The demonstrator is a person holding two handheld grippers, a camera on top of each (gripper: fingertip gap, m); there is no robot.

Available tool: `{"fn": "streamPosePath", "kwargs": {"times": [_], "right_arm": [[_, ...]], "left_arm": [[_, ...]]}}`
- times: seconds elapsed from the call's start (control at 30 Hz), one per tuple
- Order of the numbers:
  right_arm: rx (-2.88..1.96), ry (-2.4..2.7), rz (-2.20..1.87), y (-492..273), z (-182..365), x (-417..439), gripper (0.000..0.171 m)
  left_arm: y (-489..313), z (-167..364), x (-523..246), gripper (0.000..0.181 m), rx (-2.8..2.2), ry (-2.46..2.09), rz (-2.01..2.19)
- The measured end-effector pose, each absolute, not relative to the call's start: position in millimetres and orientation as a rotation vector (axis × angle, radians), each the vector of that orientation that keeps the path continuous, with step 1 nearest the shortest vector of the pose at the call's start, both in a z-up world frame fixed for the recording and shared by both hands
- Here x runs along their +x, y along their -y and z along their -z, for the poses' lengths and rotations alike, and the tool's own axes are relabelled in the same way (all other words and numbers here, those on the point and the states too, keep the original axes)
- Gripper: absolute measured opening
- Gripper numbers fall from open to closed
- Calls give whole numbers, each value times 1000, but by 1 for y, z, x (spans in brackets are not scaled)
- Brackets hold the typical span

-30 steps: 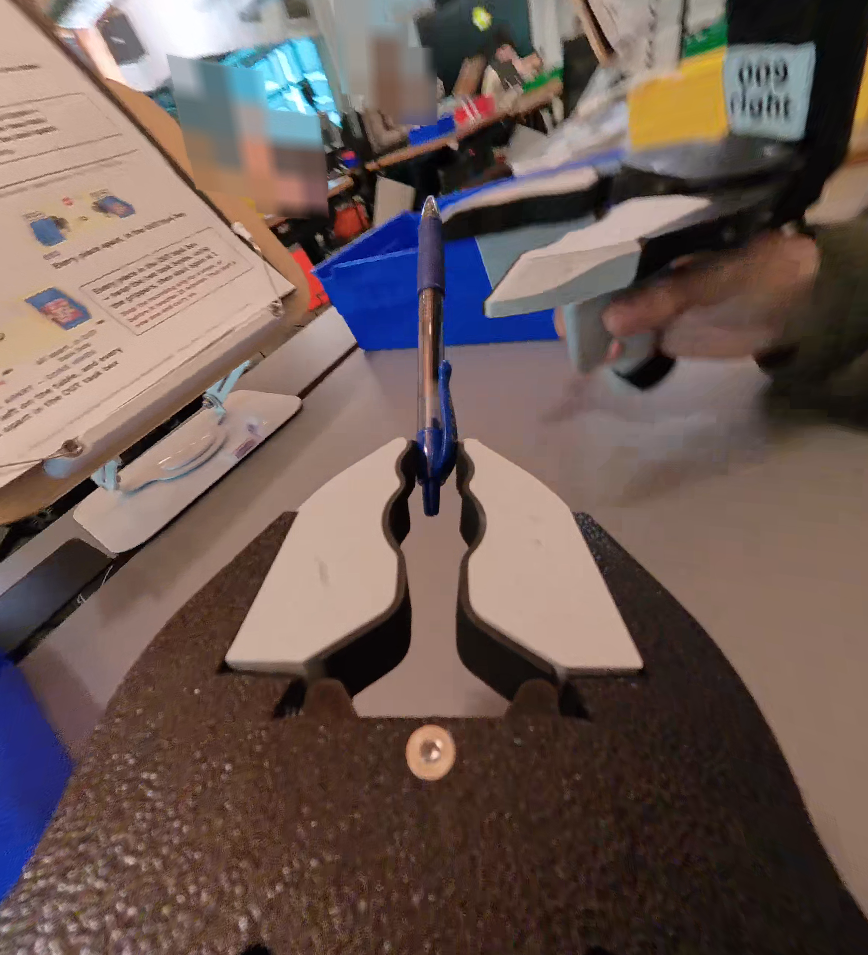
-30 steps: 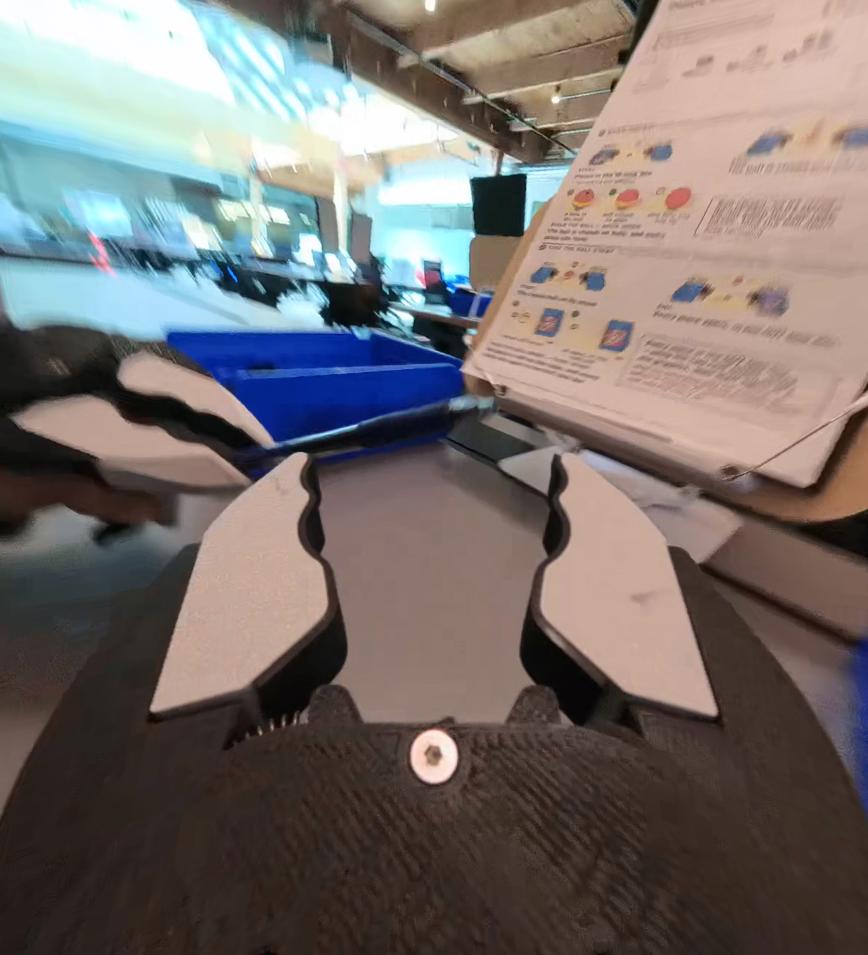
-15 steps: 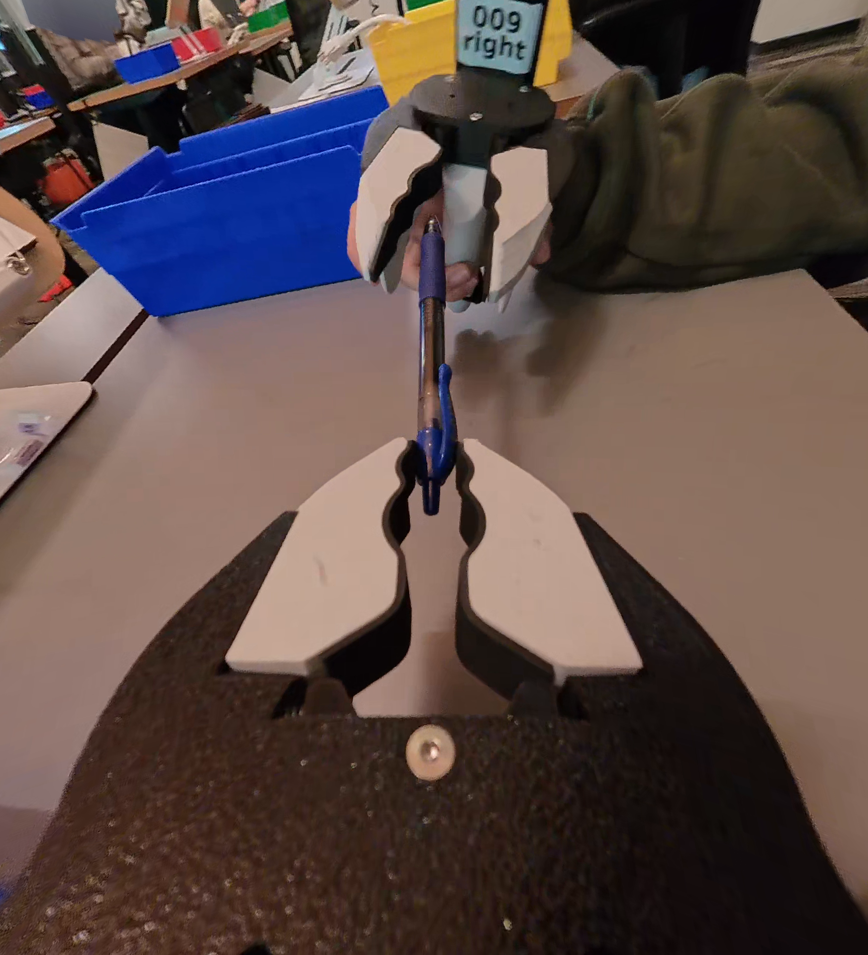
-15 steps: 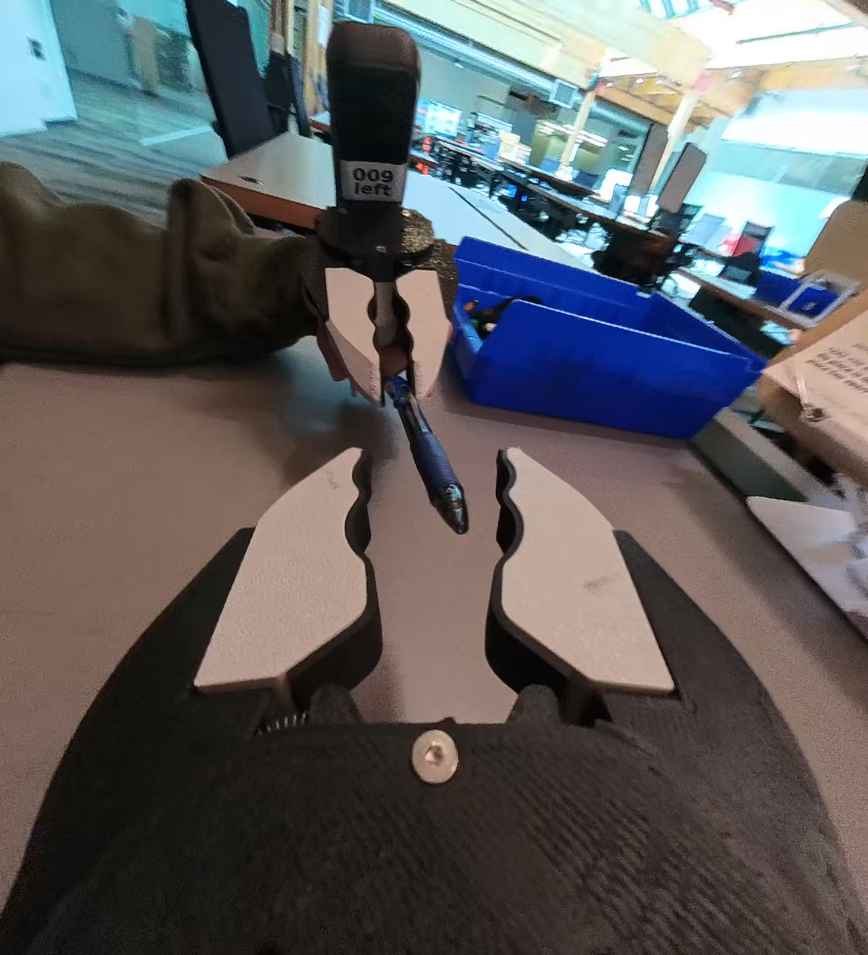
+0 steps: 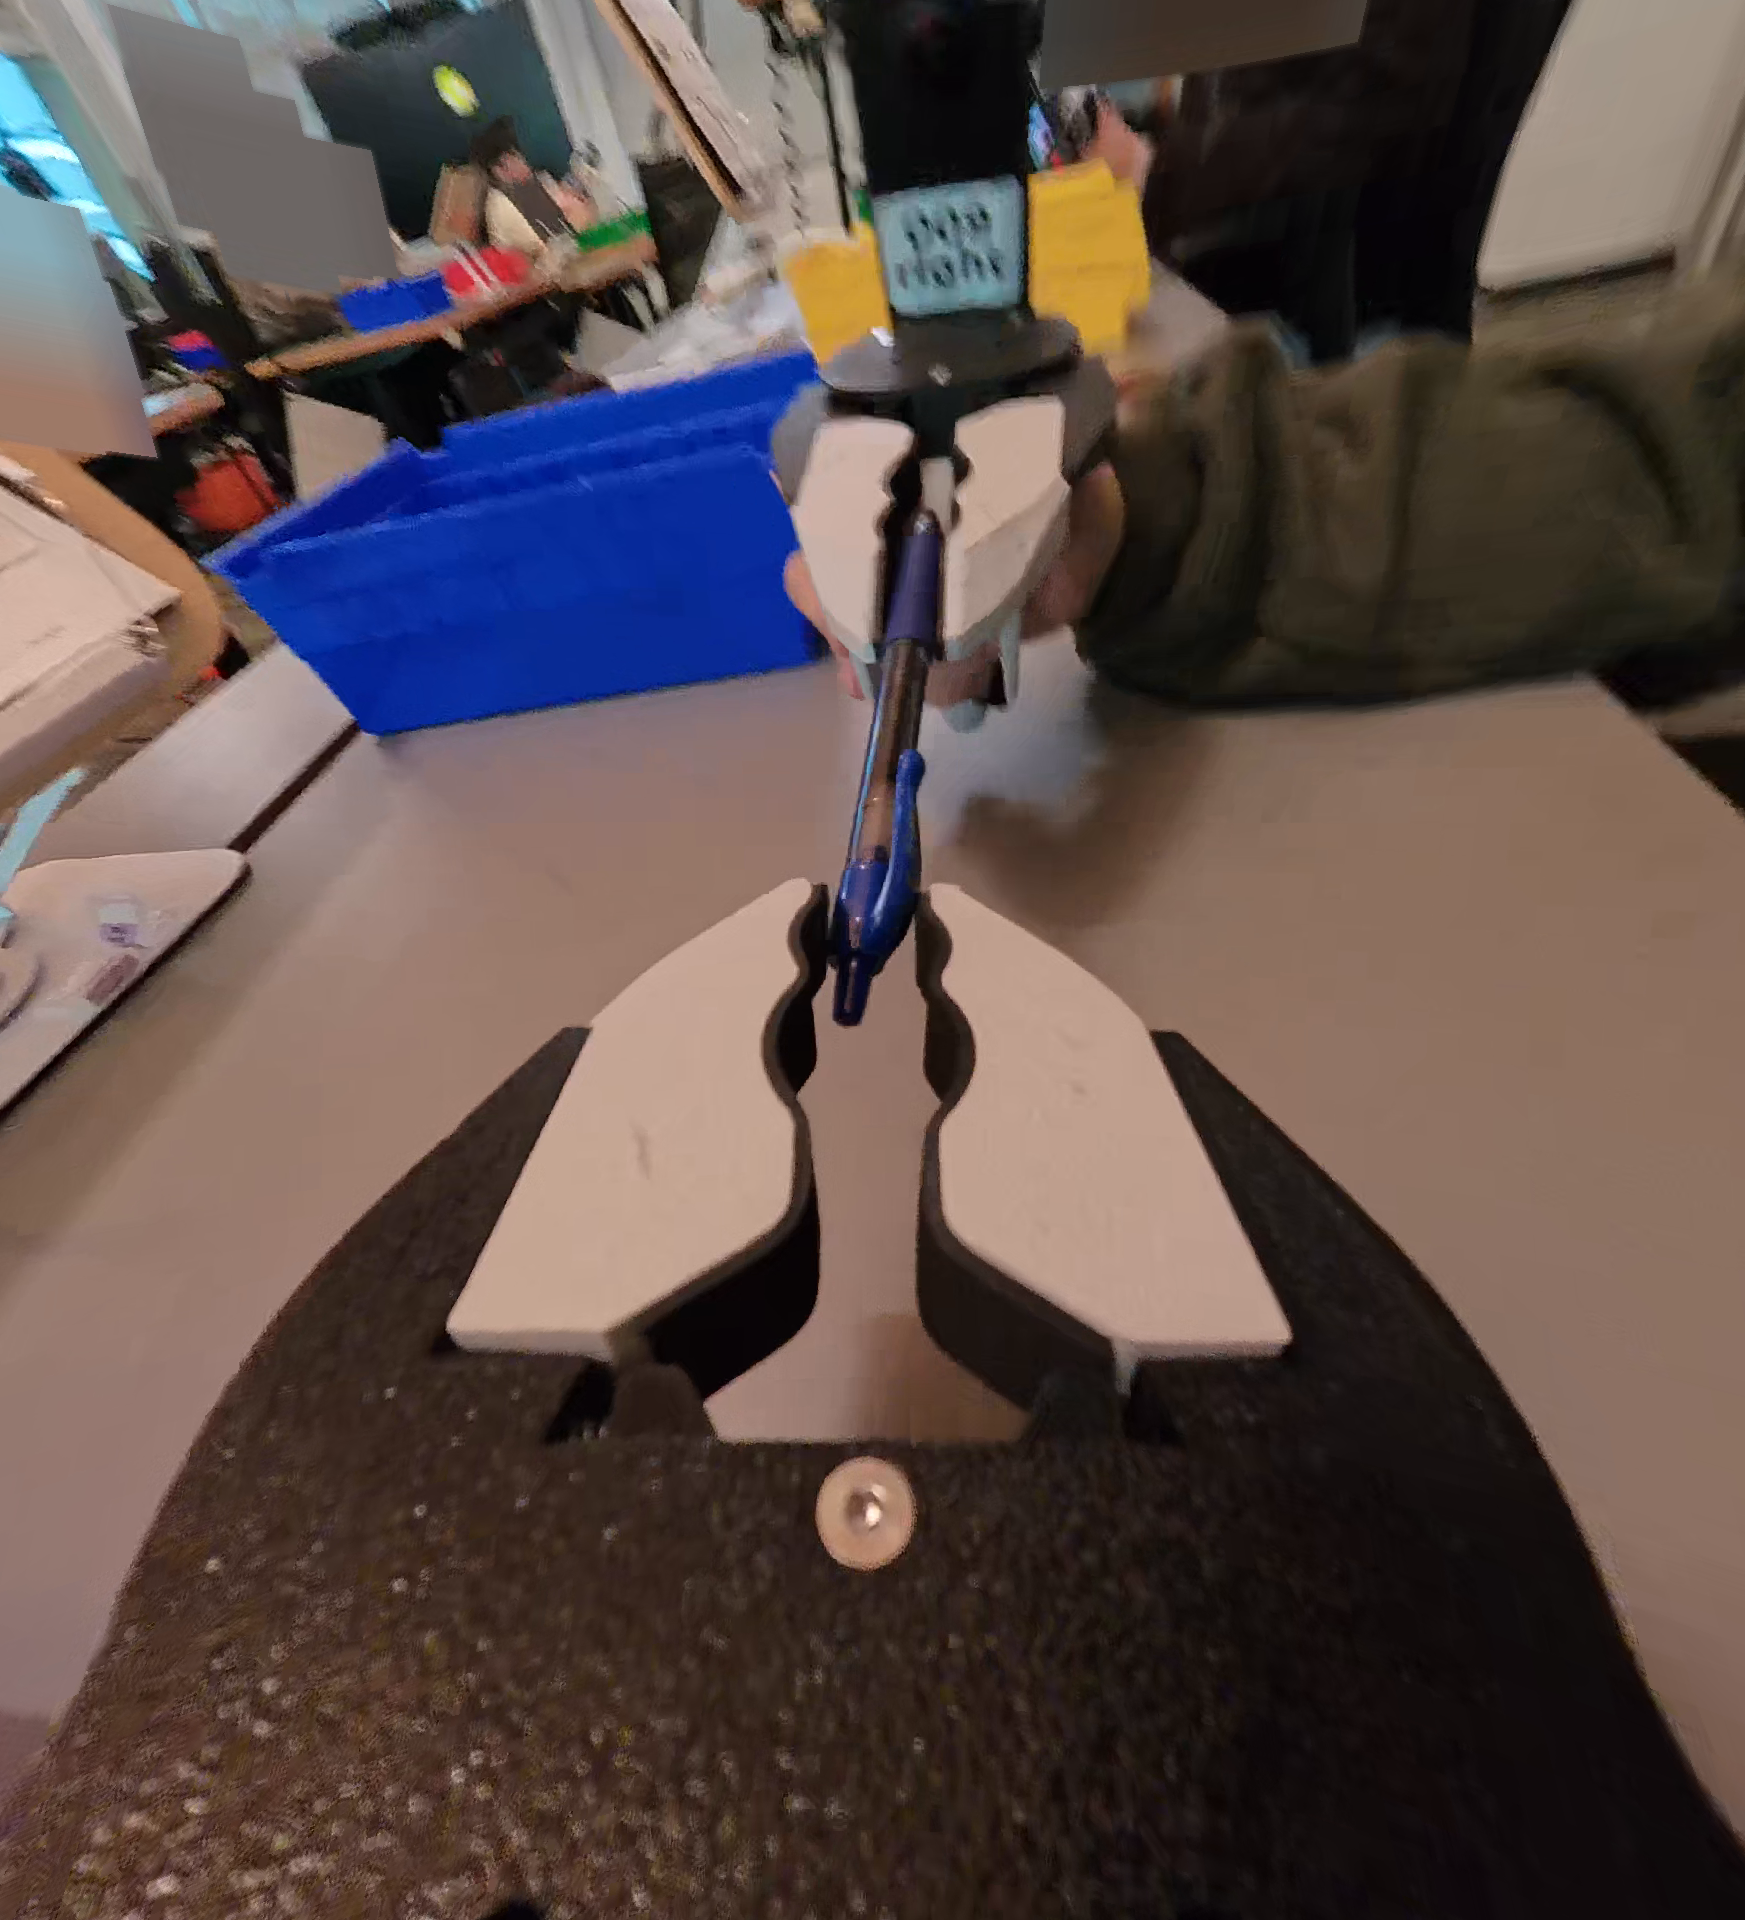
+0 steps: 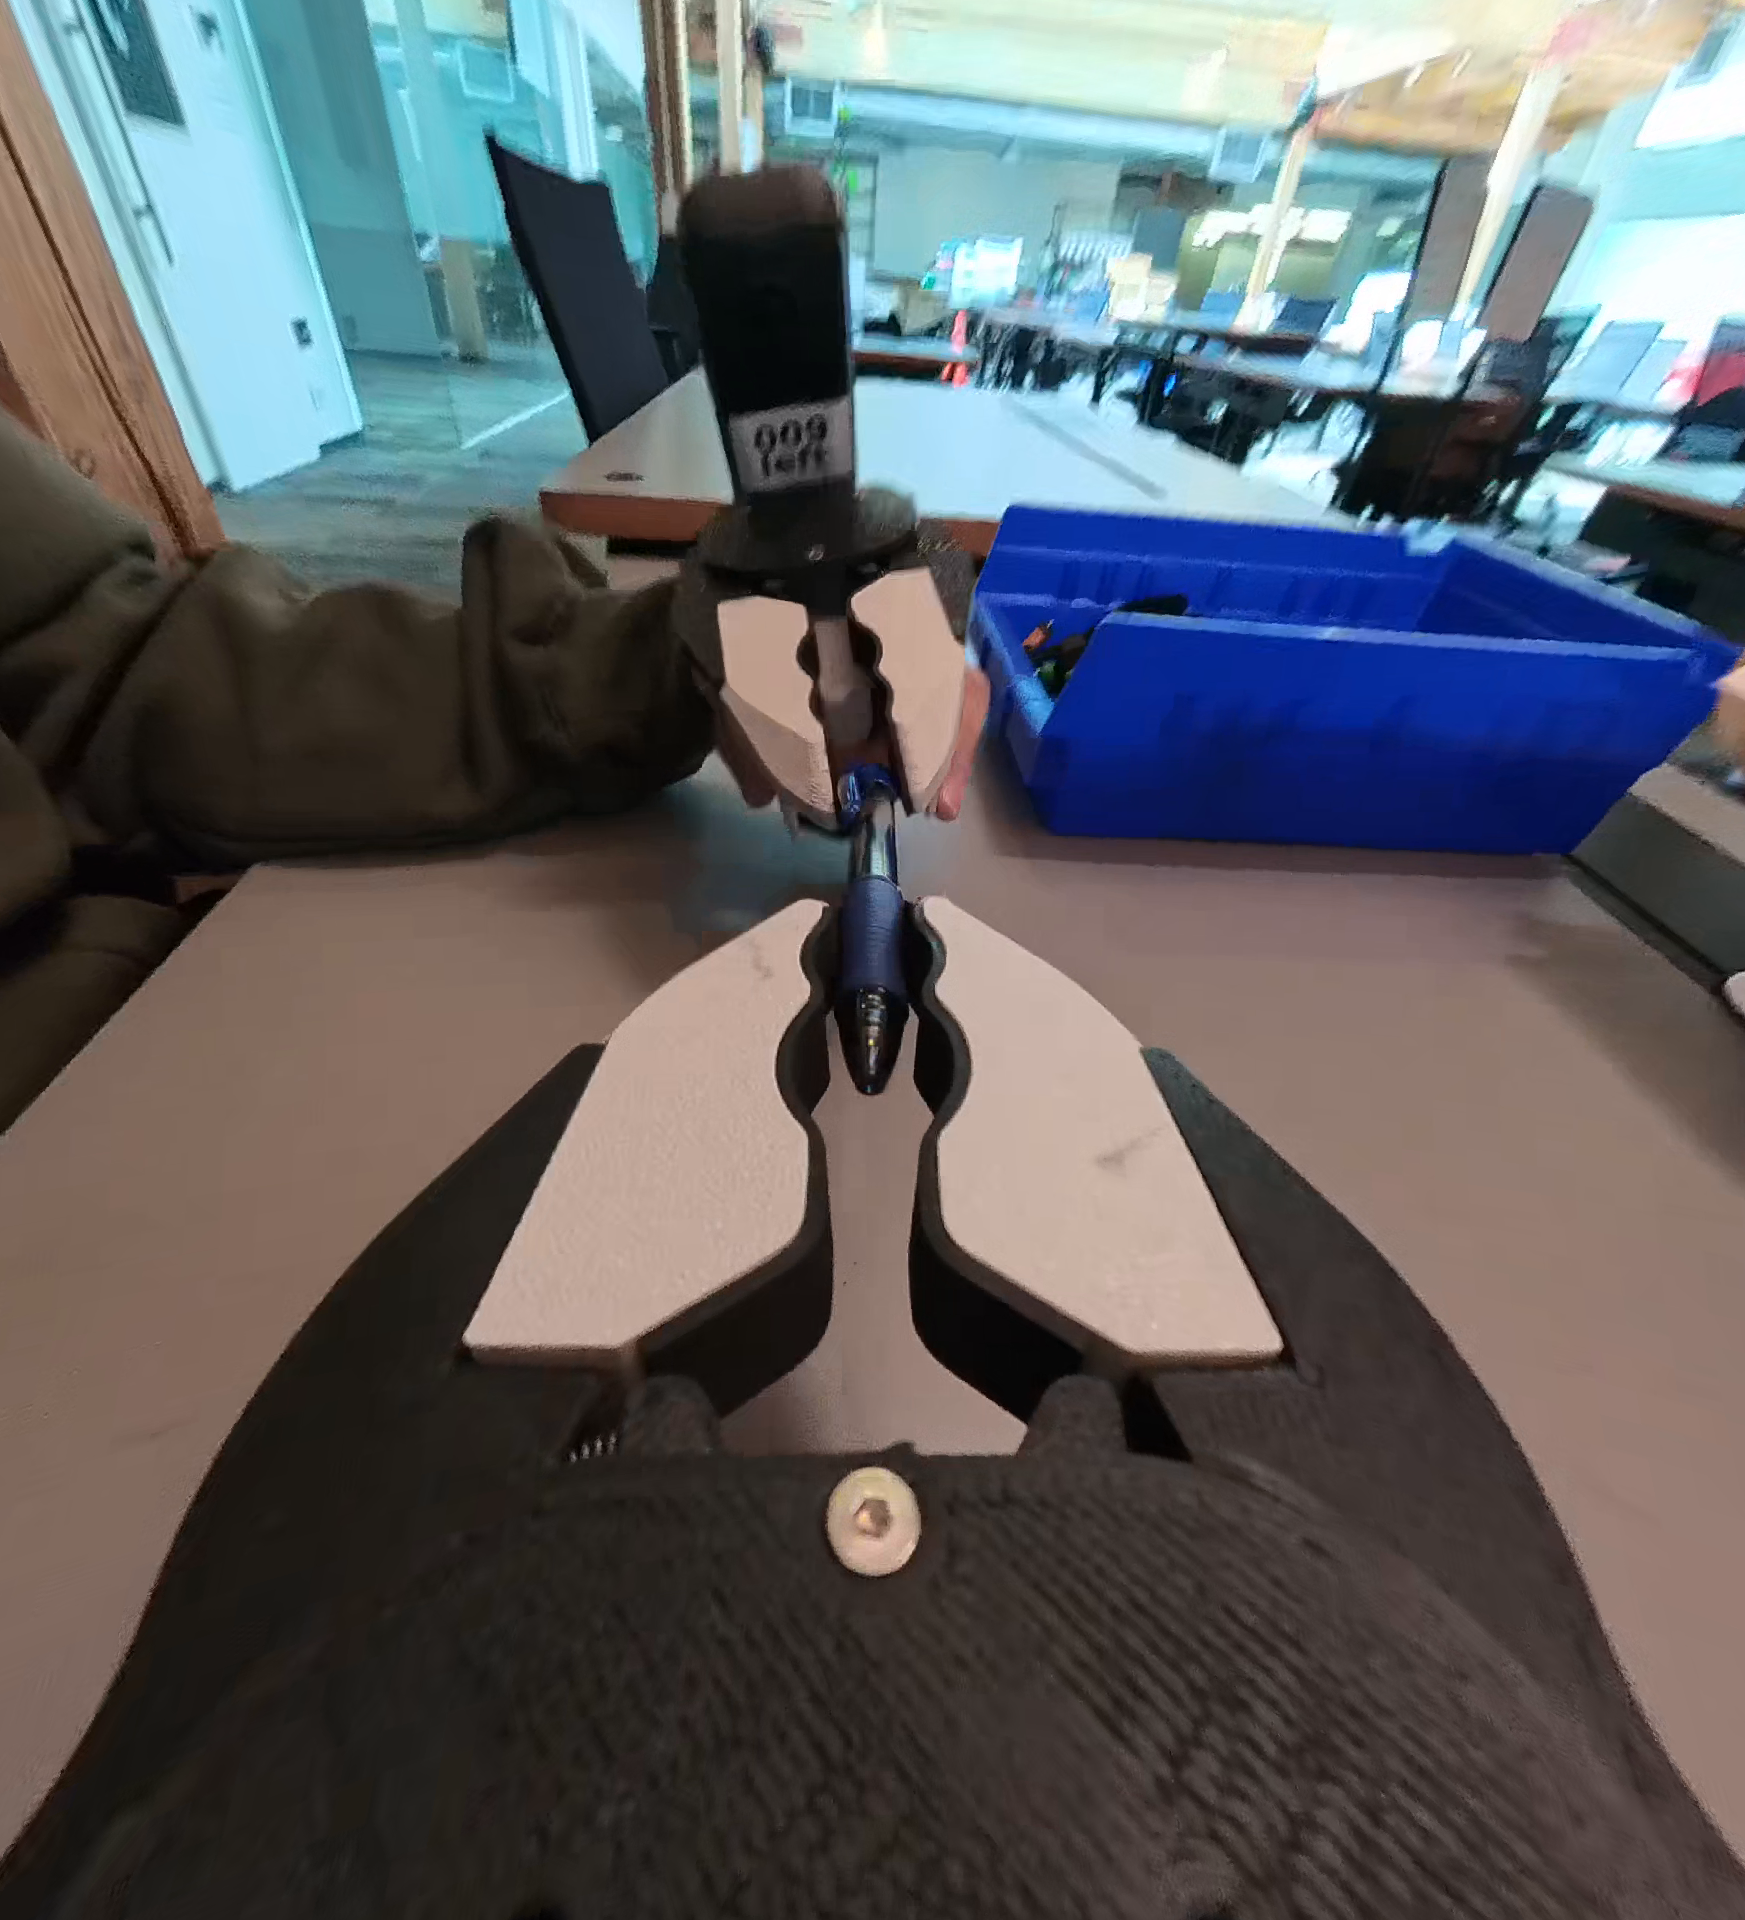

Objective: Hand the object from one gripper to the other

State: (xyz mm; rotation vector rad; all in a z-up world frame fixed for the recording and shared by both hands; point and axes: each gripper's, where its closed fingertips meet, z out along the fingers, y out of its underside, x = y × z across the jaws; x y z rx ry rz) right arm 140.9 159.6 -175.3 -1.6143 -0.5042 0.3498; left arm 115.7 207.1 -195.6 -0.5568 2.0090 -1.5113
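Blue pen: a pen (image 5: 883, 800) with a clear barrel, dark blue rubber grip and blue clip, held in the air above the grey tabletop (image 5: 1367, 987), spanning from one gripper to the other; it touches nothing but the two sets of jaws.
Left gripper: the left gripper (image 5: 868, 914) has its jaws nearly together, pinching the clip end of the pen at the very tips; the left side clearly bears on the clip, a thin gap may show on the right side.
Right gripper: the right gripper (image 6: 873, 925) has its jaws drawn in on the rubber grip section, with the dark pointed tip poking back into the hollow between them.
Progress: both grippers are on the pen at once, so the receiving grasp looks made; I judge the hand-off to be at its midpoint.
Left to do: the left jaws must spread and back off along the pen's line, leaving the right one carrying it alone.
Surroundings: a blue bin (image 6: 1367, 717) stands at the far edge of the tabletop, well apart from the pen; olive sleeves (image 5: 1419, 520) reach in from the side edges.
Blur: slight motion blur in both views.
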Motion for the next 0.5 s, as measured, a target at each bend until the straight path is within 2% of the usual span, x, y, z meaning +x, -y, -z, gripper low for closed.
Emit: {"fn": "streamPosePath", "kwargs": {"times": [0.03, 0.1, 0.17, 0.23, 0.33, 0.5], "right_arm": [[-1568, 484, -318, -159, 166, 145, 11], [-1436, 369, -176, -155, 138, 169, 11], [-1250, 173, 15, -135, 103, 209, 11], [-1068, -46, 224, -97, 74, 254, 11], [-994, -254, 529, -44, 63, 304, 11], [-1246, -589, 674, -11, 113, 371, 12]], "left_arm": [[-210, 188, 118, 19, -584, -1947, 1546], [-220, 177, 125, 41, -634, -1831, 1546], [-230, 174, 130, 49, -681, -1767, 1513], [-232, 176, 133, 49, -701, -1767, 1496], [-227, 187, 136, 45, -713, -1822, 1448], [-216, 206, 140, 39, -698, -1934, 1353]]}}
